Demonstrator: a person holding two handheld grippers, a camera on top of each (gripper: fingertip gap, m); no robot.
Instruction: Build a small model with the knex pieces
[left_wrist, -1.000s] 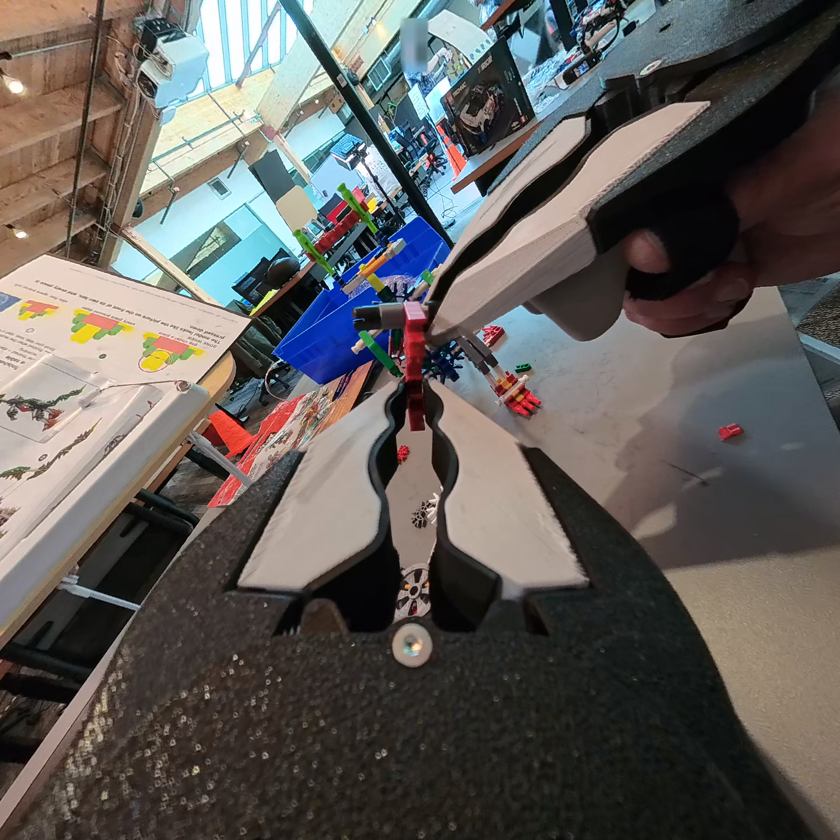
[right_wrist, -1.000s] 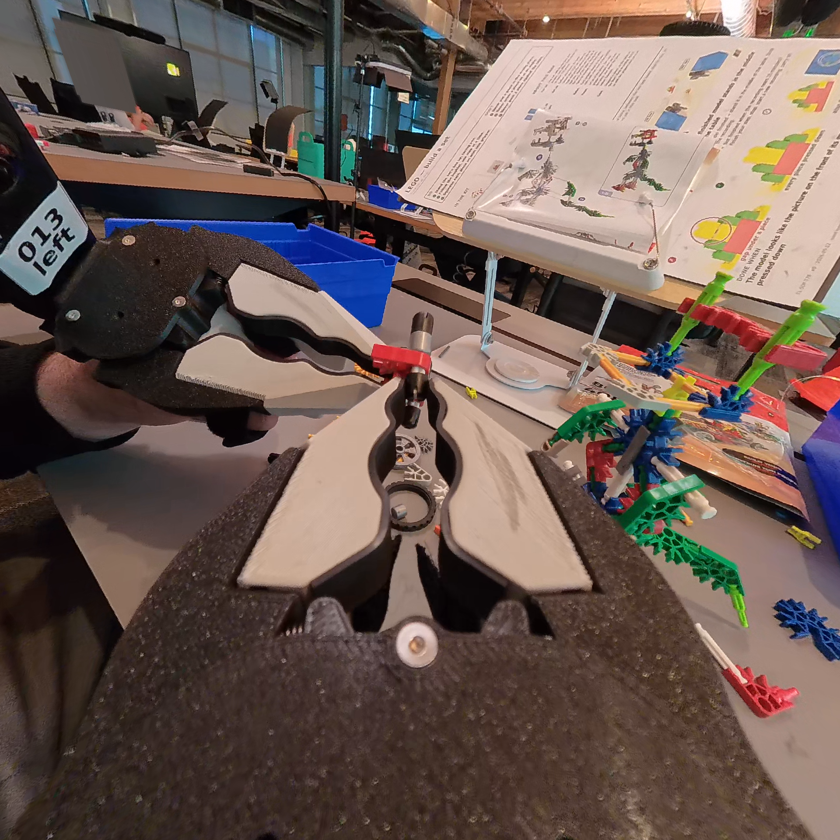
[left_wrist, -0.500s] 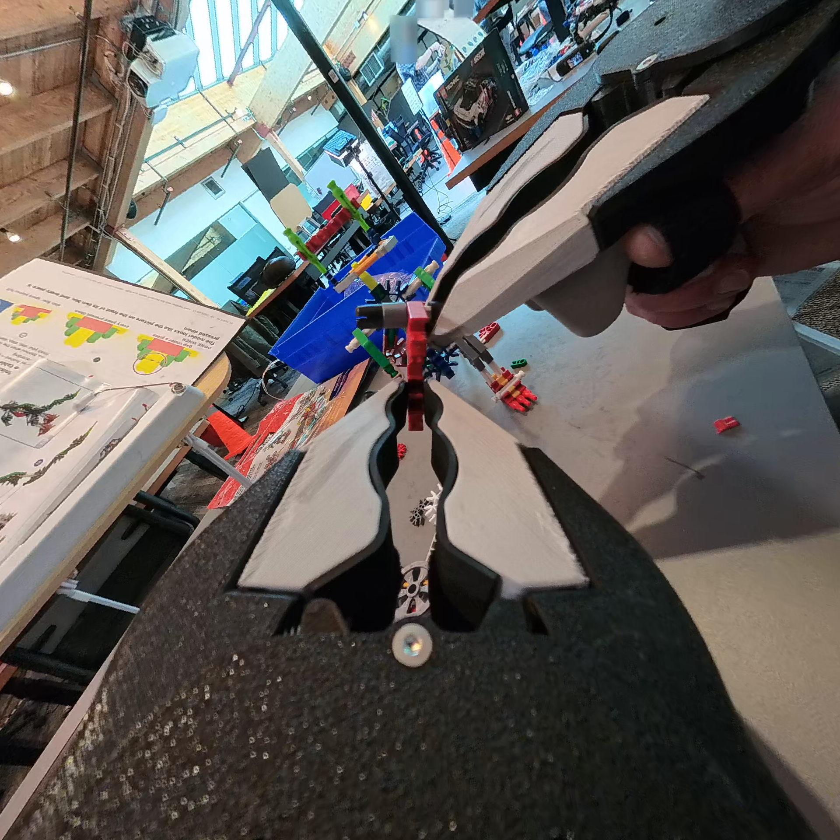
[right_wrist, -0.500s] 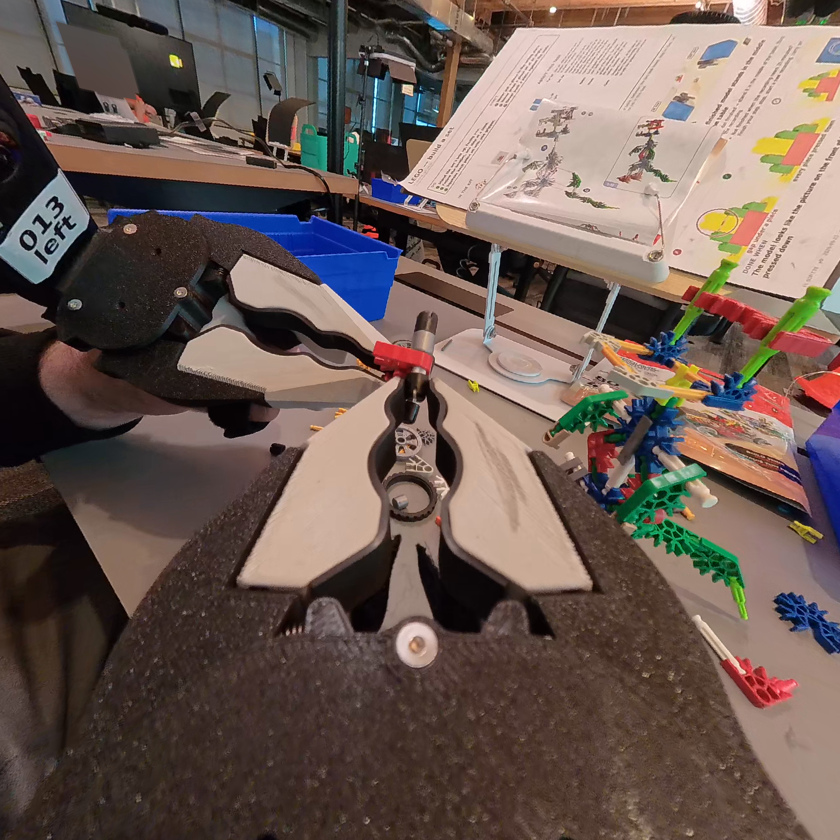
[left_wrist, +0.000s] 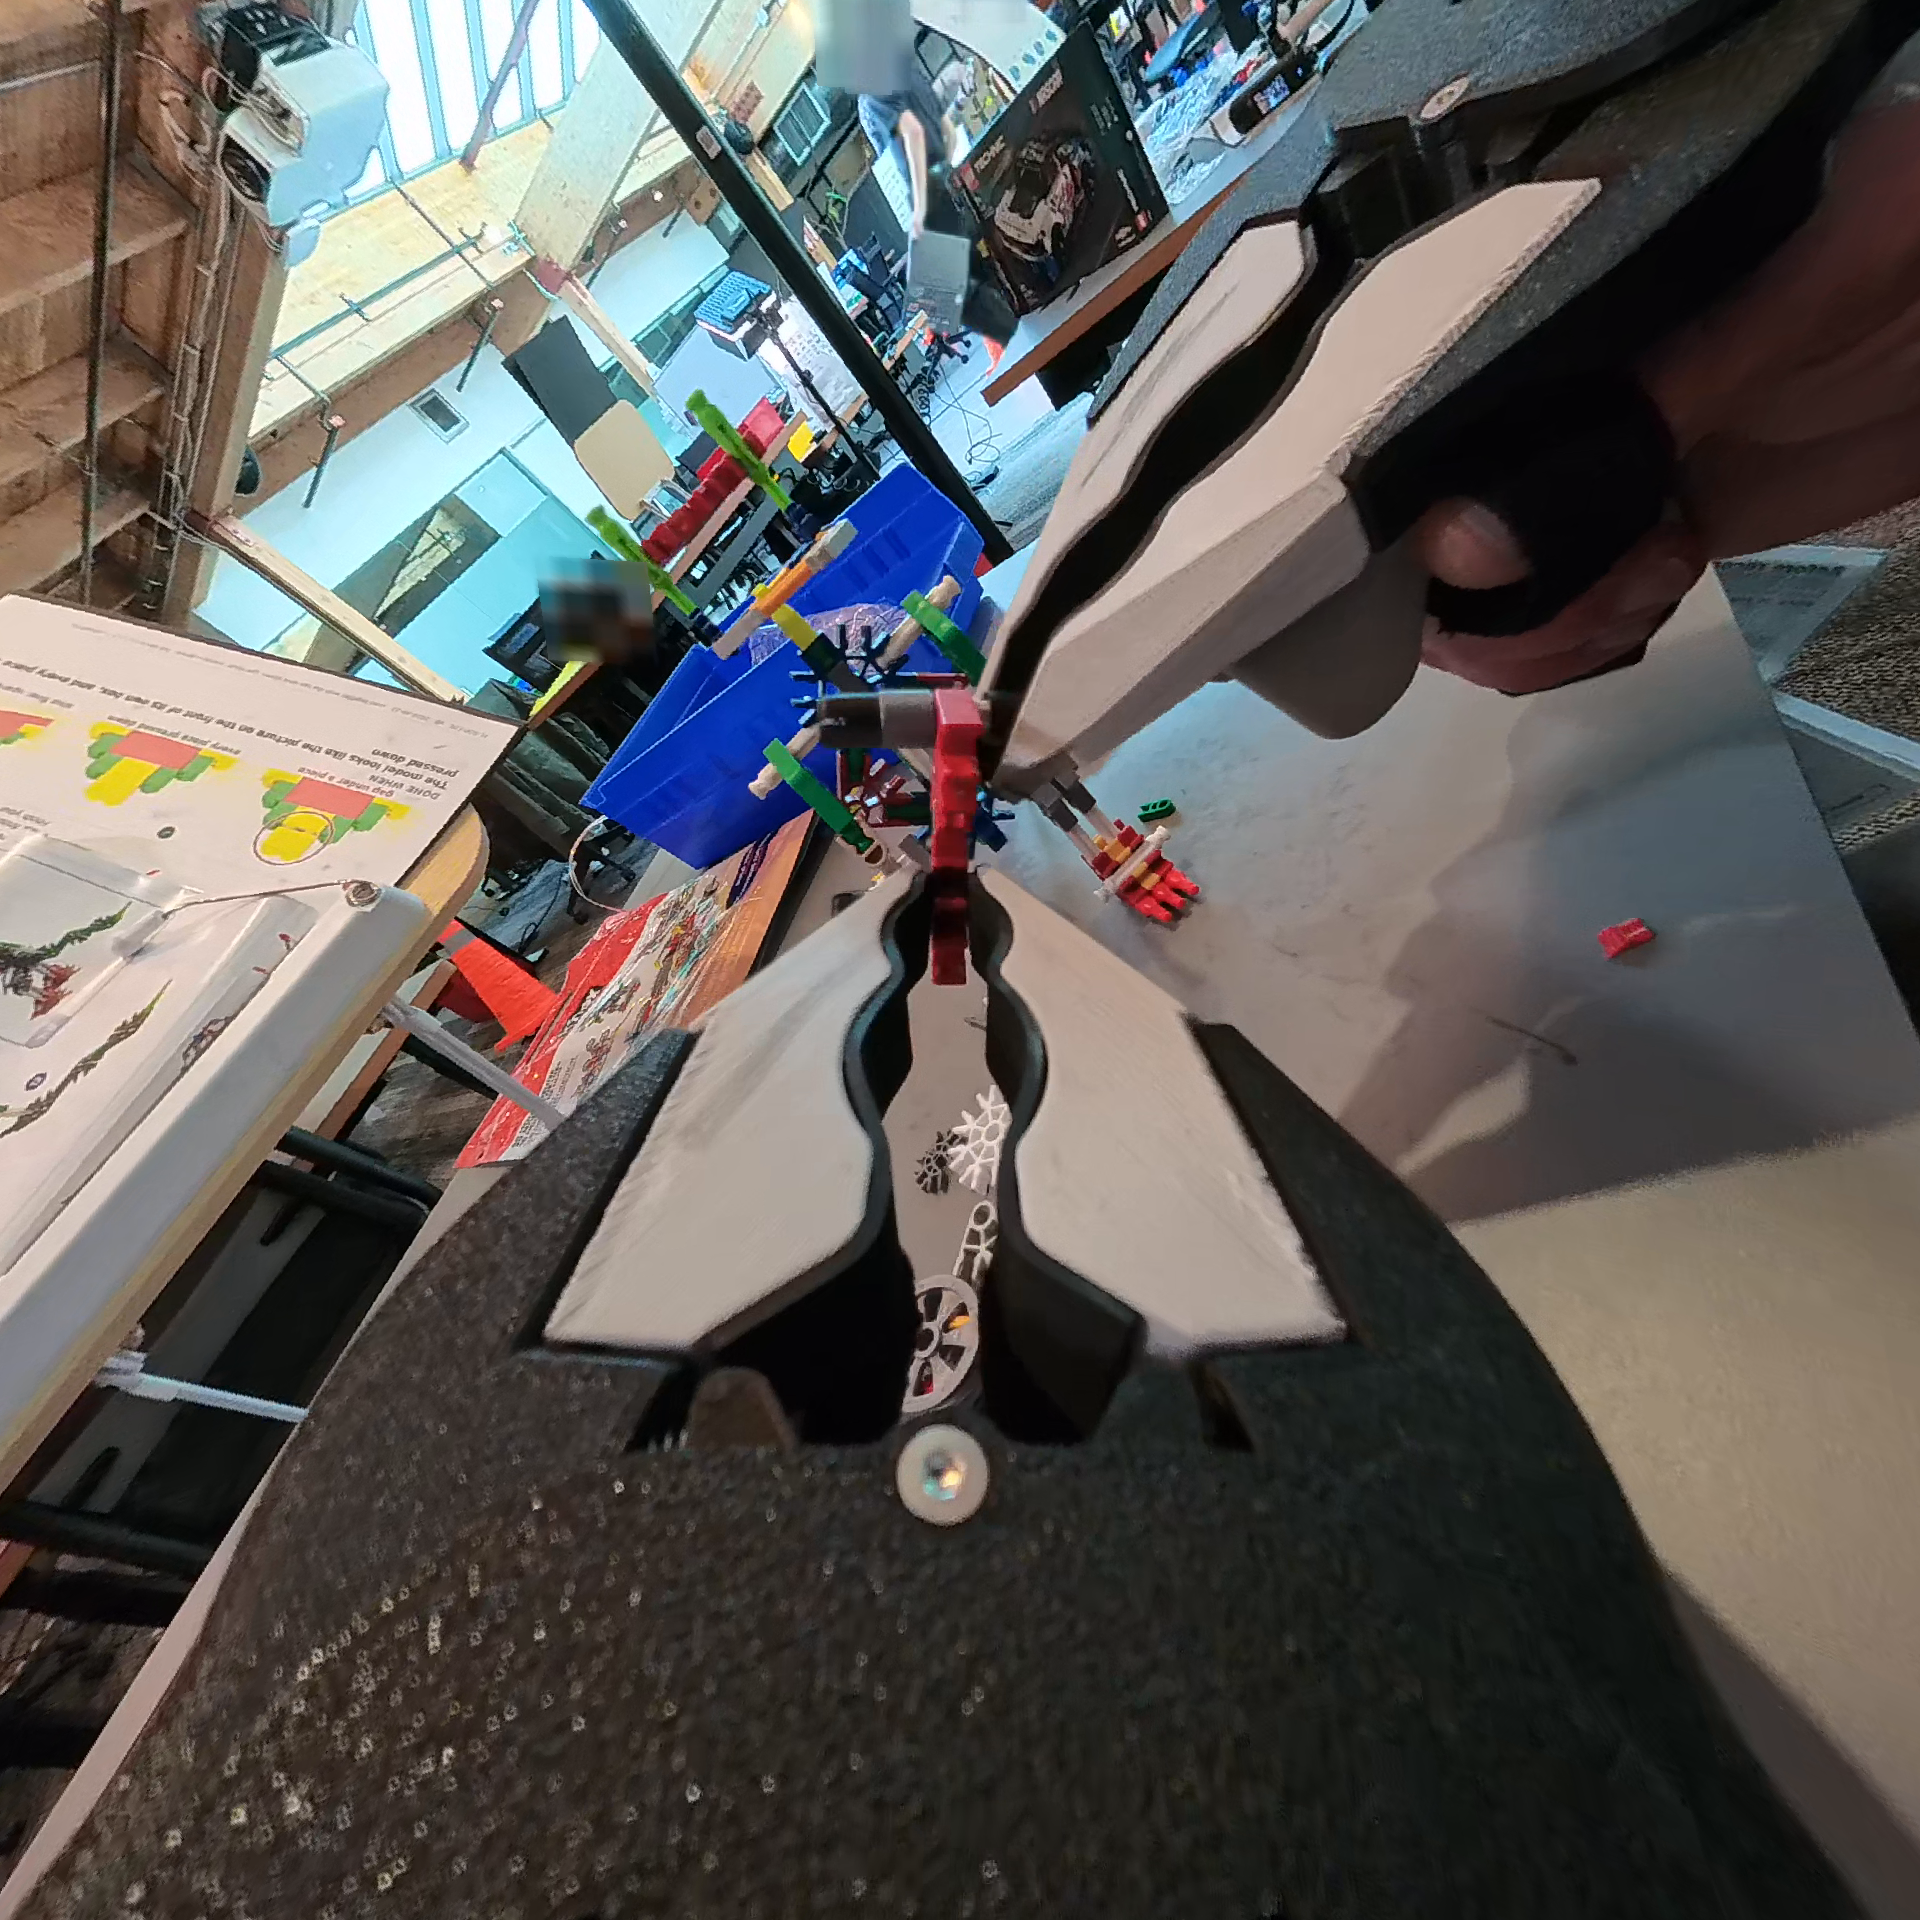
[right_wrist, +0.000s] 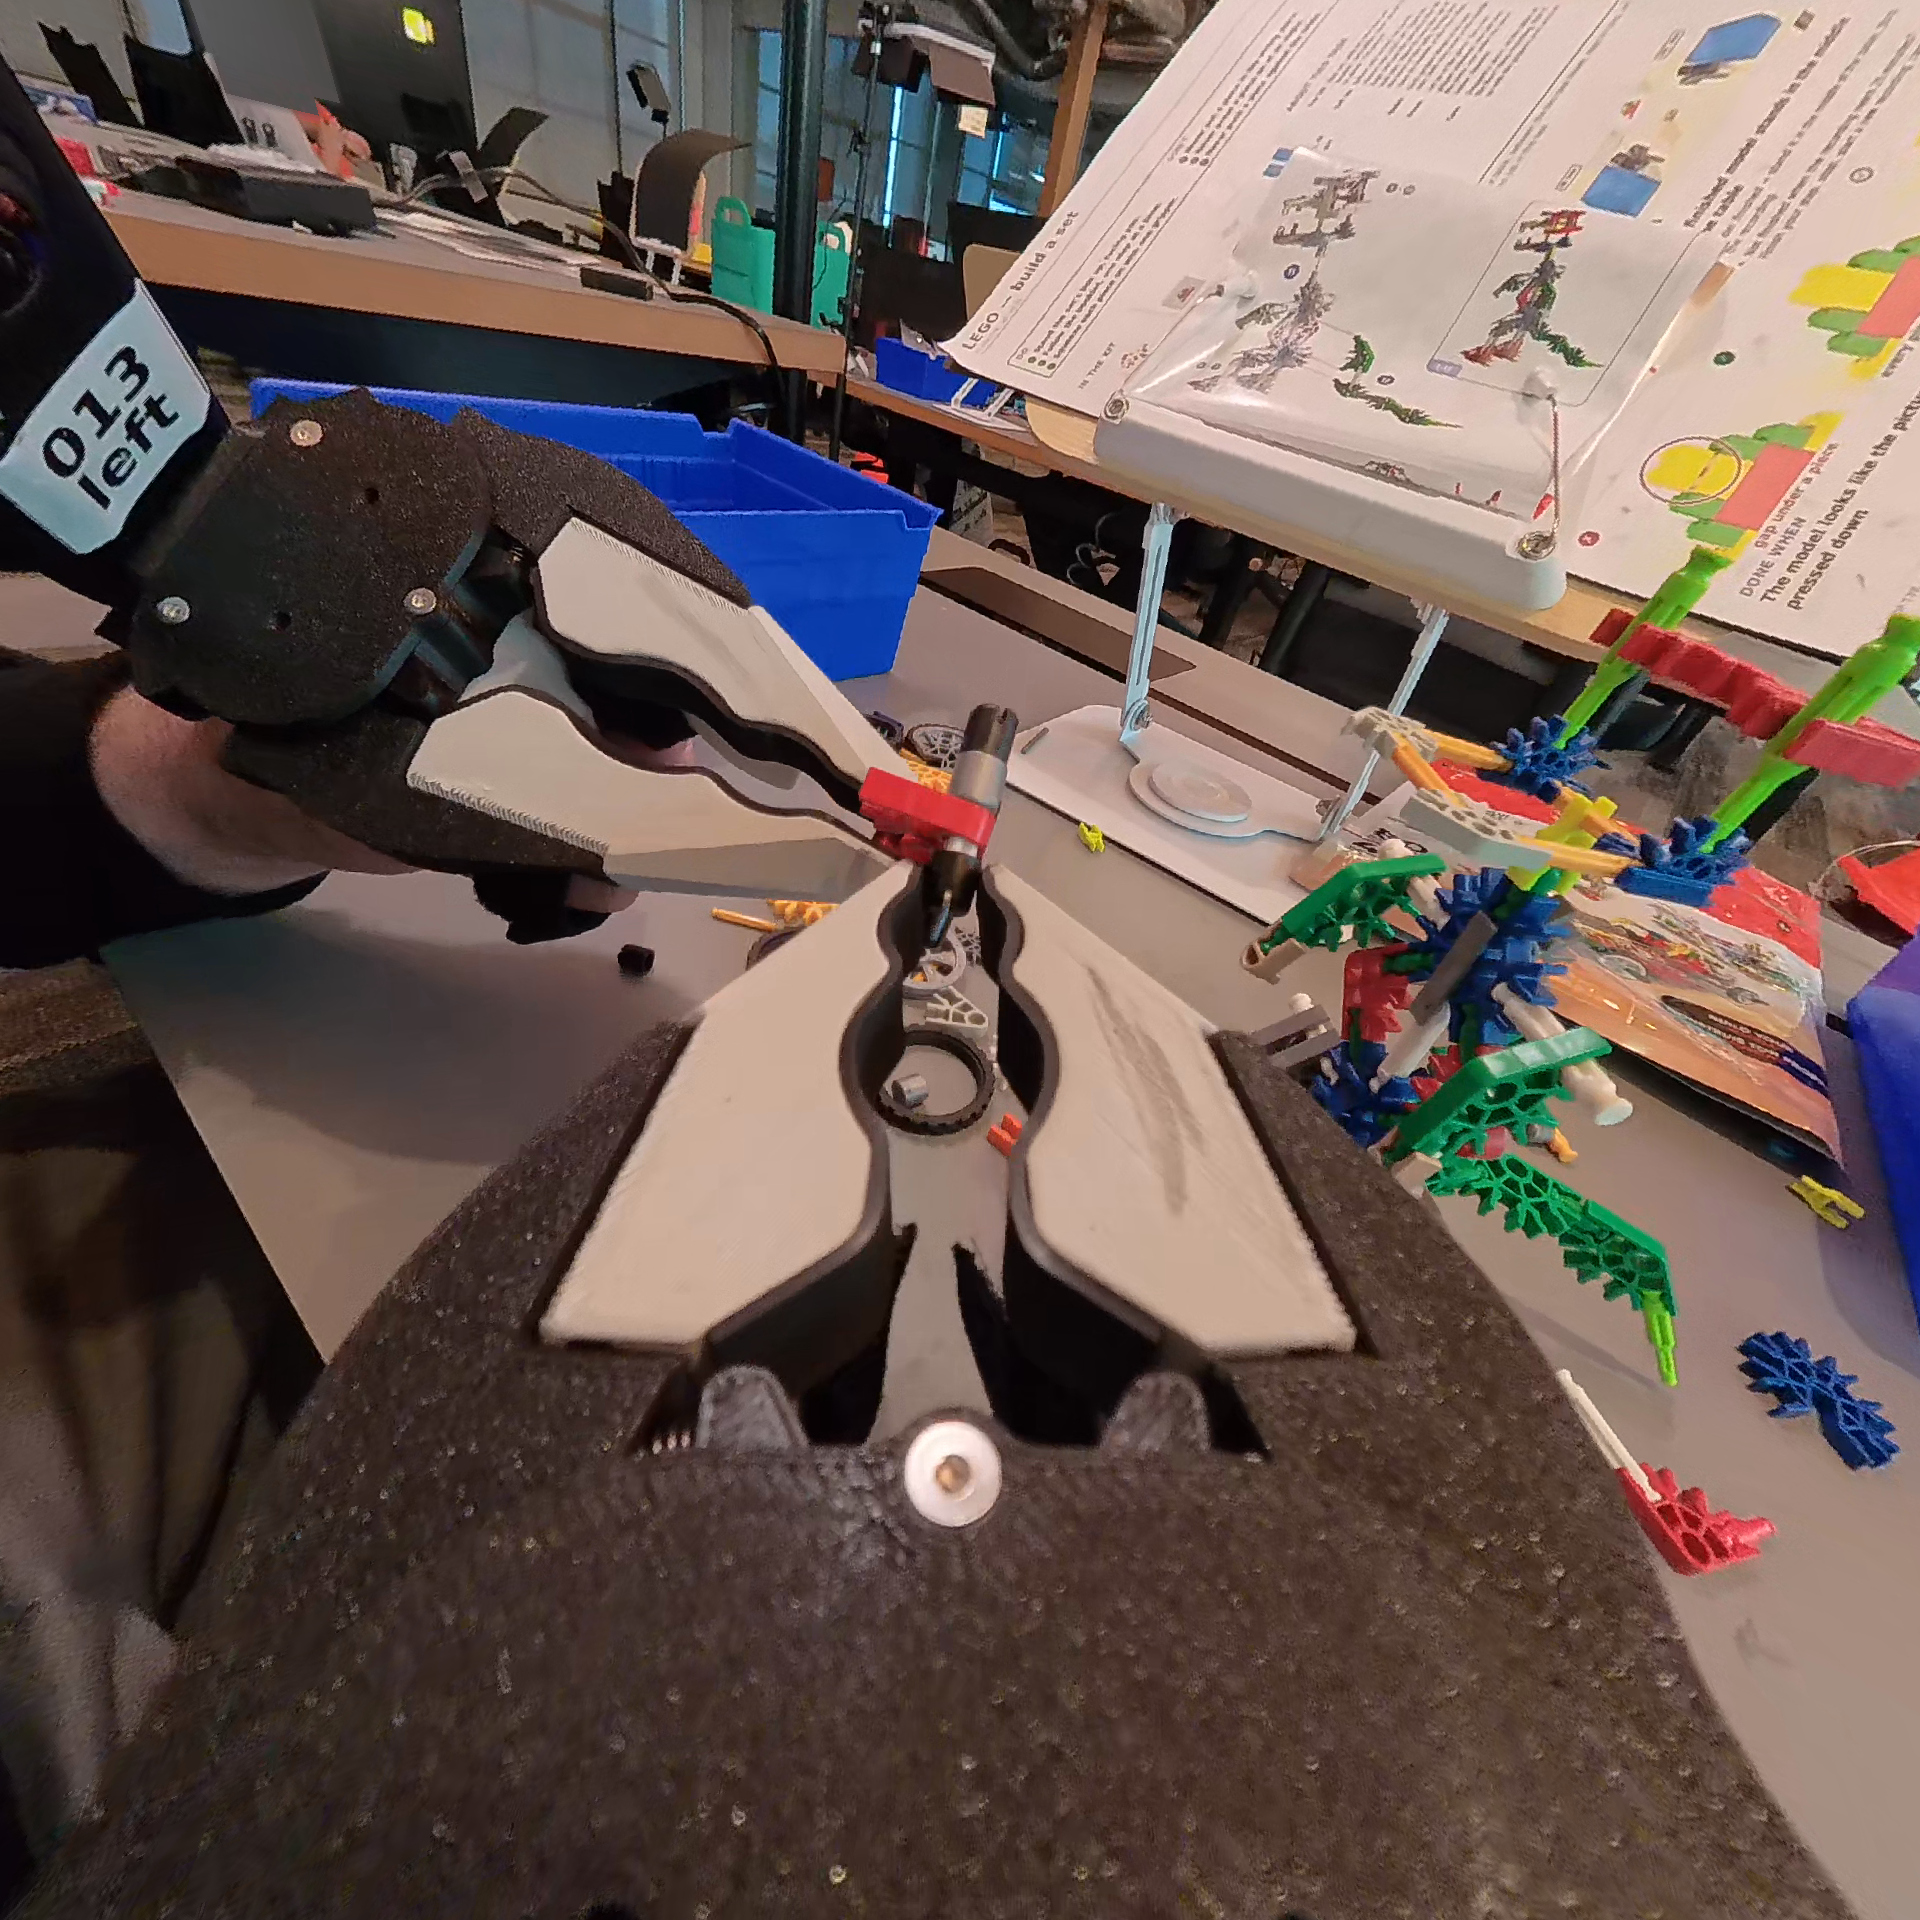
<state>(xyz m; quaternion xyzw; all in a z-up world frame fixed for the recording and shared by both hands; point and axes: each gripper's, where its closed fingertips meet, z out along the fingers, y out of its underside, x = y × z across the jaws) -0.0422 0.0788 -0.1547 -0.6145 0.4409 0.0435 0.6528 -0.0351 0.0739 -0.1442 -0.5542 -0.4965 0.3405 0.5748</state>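
The left tongs (left_wrist: 951, 904) are pinched narrow on a red beam (left_wrist: 954, 821), which stands out past their tips. In the right wrist view the same tongs (right_wrist: 883, 821) come in from the left, held by a hand (right_wrist: 156, 790), with the beam (right_wrist: 920, 808) level at their tips. A grey and black shaft (right_wrist: 971, 800) passes through the far end of the beam, tilted a little from upright. The right tongs (right_wrist: 948, 894) are closed narrow on the shaft's lower black end, just below the beam. In the left wrist view the right tongs (left_wrist: 992, 748) reach in from the upper right, and the shaft (left_wrist: 883, 717) juts out to the left of the beam.

Both tongs hang above a grey table (right_wrist: 416, 1039). Under the beam lie a black ring (right_wrist: 935, 1086), small grey wheel parts (right_wrist: 940, 987) and a tiny orange piece (right_wrist: 1003, 1132). Behind the beam, to its left, stands a blue bin (right_wrist: 810, 540). Right of the beam, a white stand (right_wrist: 1330, 499) carries an instruction sheet (right_wrist: 1455, 260). Further right stands a many-coloured rod model (right_wrist: 1486, 997), with a loose blue connector (right_wrist: 1813, 1397) and a red connector (right_wrist: 1694, 1527) on the table beside it.
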